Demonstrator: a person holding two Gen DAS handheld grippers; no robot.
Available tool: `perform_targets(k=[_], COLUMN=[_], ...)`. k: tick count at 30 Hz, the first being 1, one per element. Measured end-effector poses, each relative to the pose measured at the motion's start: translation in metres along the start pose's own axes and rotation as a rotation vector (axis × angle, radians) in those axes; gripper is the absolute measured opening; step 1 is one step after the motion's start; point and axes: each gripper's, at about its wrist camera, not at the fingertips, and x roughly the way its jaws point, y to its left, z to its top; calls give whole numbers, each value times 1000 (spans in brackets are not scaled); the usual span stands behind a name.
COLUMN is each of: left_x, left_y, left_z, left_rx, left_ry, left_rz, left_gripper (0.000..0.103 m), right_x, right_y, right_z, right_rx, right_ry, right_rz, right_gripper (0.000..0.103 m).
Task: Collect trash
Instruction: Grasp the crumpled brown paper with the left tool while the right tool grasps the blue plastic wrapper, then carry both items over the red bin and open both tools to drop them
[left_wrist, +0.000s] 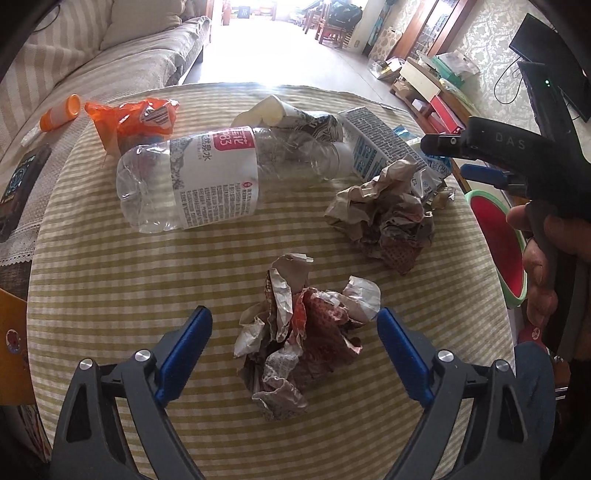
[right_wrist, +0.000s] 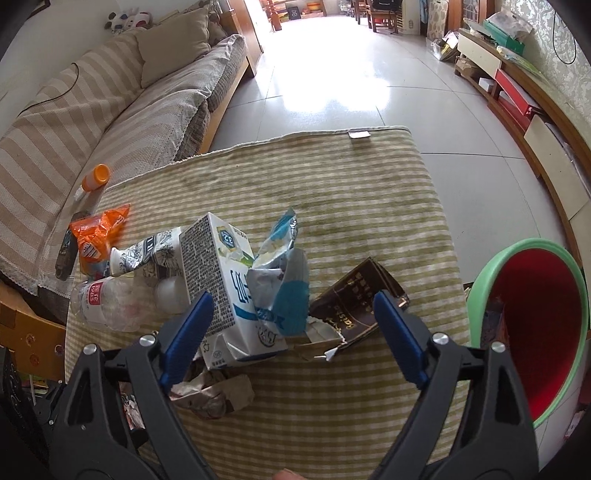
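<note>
Trash lies on a green-striped cloth (left_wrist: 110, 280). My left gripper (left_wrist: 295, 343) is open, its blue fingers on either side of a crumpled paper wad (left_wrist: 299, 347). A second paper wad (left_wrist: 384, 218) lies beyond it. A clear plastic bottle (left_wrist: 192, 177) lies on its side. My right gripper (right_wrist: 293, 332) is open above a white milk carton (right_wrist: 225, 295), a blue-white wrapper (right_wrist: 284, 284) and a flattened dark box (right_wrist: 358, 306). The right gripper also shows in the left wrist view (left_wrist: 458, 155). The red bin with a green rim (right_wrist: 532, 332) stands at the right.
An orange bag (left_wrist: 129, 118), a patterned paper cup (left_wrist: 295, 118) and an orange-capped bottle (left_wrist: 59, 114) lie at the far left. A striped sofa (right_wrist: 92, 110) runs along the left. Shelves (right_wrist: 517, 92) line the right wall. Tiled floor (right_wrist: 332, 81) lies beyond the cloth.
</note>
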Motion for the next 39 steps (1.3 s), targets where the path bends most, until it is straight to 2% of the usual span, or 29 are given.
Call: perform_targets(k=[2, 4, 5, 7, 11, 15, 21, 23, 31, 39], left_x=[5, 7, 7, 6, 1, -7, -23, -31, -60, -91], left_y=[-2, -4, -5, -8, -9, -8, -6, -5, -10, -21], left_z=[1, -1, -1, -2, -3, -2, -4, -5, -11, -19], left_rx=[8, 18, 23, 37, 38, 43, 38, 37, 38, 47], left_ry=[19, 30, 31, 28, 15, 2, -29, -41, -97, -157], left_rz=[-1, -14, -18, -13, -11, -10, -2, 0, 3, 13], left_gripper=[73, 62, 60, 50, 42, 38, 34, 28, 28, 28], right_x=[5, 9, 10, 10, 7, 2, -13, -25, -73, -107], right_y=[-1, -1, -1, 0, 4, 3, 2, 4, 8, 8], right_z=[2, 2, 3, 4, 6, 4, -1, -1, -6, -26], right_rx=[5, 10, 13, 18, 17, 27, 32, 25, 1, -3], right_ry=[10, 19, 20, 21, 18, 17, -3, -24, -101, -136], right_rz=[5, 11, 18, 35, 51, 59, 66, 70, 81, 94], right_gripper=[82, 75, 70, 58, 37, 26, 22, 22, 21, 21])
